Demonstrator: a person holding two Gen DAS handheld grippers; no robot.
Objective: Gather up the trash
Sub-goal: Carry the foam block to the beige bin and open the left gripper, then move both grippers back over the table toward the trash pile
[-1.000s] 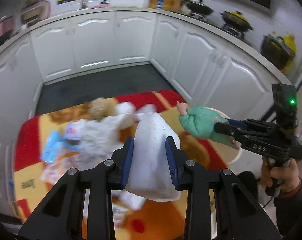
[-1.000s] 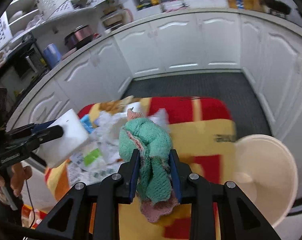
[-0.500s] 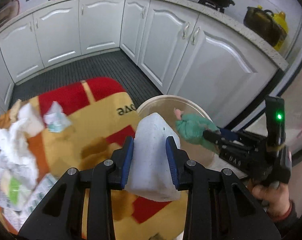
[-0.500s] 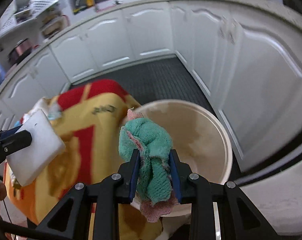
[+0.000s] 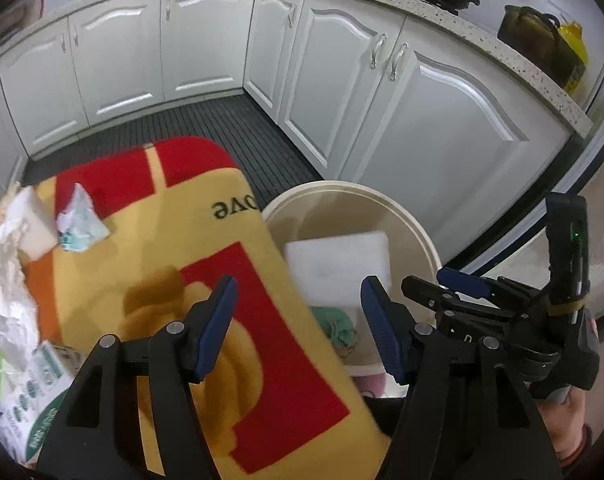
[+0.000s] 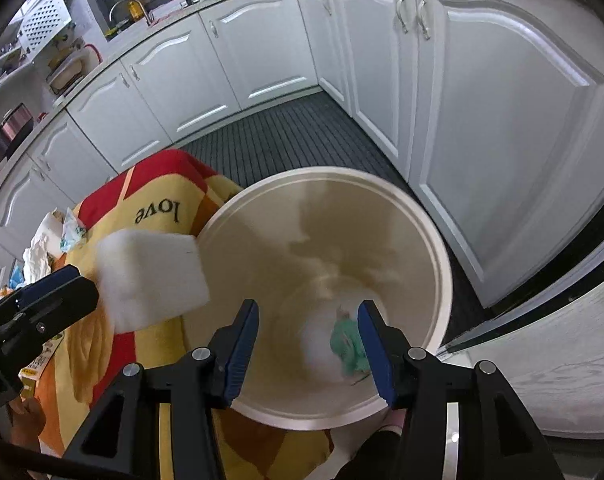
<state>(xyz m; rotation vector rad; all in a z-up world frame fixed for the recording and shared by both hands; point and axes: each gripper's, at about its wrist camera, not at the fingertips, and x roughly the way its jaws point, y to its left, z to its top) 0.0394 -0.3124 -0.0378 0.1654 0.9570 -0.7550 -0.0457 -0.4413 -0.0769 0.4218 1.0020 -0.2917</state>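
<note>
both hand-held grippers, left (image 5: pixel 296 326) and right (image 6: pixel 308 350), have just opened and grip nothing. the white foam block (image 5: pixel 338 268) and green cloth (image 6: pixel 348 346) drop free toward the bucket (image 6: pixel 442 256). each does well to stay over the rim until its piece lands.

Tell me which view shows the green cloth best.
The right wrist view: it looks straight down into the bucket, so the green cloth shows against the pale inside, though blurred and partly behind a blue pad. The left wrist view shows only a patch of the cloth beyond the blanket's edge.

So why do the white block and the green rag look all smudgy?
Left wrist view: the block is soft-edged, blurred mid-drop over the bucket. Right wrist view: the rag smears inside it; cabinets curve from the fisheye lens.
</note>
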